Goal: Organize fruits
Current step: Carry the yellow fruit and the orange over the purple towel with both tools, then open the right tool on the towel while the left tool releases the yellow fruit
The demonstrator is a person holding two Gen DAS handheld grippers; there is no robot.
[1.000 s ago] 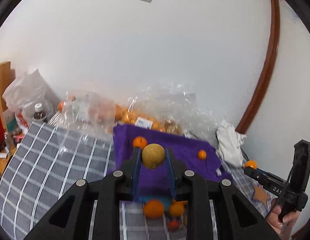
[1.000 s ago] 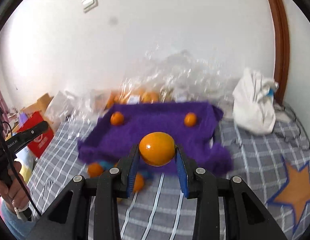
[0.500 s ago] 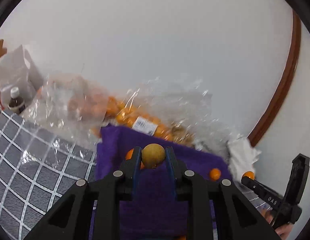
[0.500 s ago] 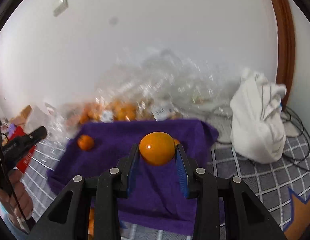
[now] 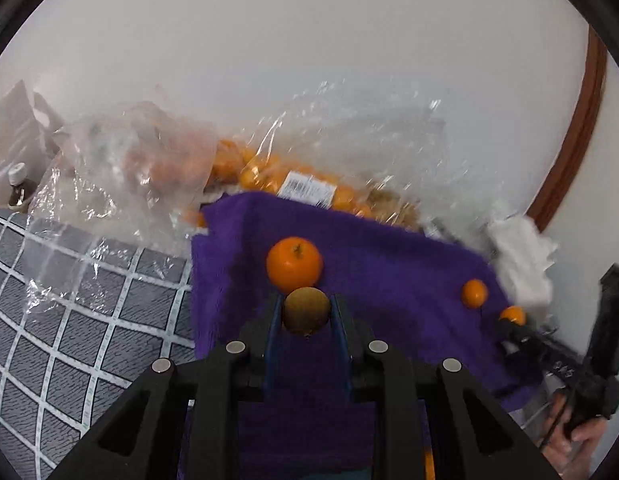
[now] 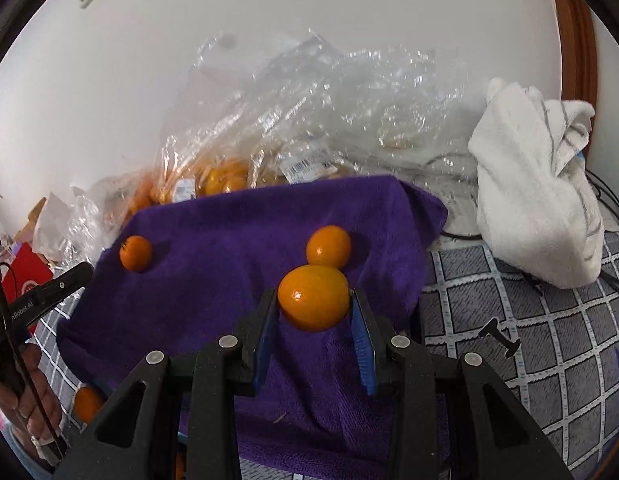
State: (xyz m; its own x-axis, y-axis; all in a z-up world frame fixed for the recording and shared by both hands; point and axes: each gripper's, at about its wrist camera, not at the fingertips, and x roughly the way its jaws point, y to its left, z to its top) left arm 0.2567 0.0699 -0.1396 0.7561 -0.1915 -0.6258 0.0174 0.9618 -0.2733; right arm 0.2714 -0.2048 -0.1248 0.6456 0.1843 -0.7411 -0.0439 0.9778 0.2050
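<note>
Left tongs squeezing a brown fruit; right tongs squeezing an orange, over purple cloth.

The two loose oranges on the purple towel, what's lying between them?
Nothing: in the right wrist view, only bare purple towel separates the left orange from the right orange.

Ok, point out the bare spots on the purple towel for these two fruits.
Bare purple towel lies between the left orange and the right orange, and along its near part. The back edge is crowded by plastic bags of fruit; a white cloth borders the right.
</note>
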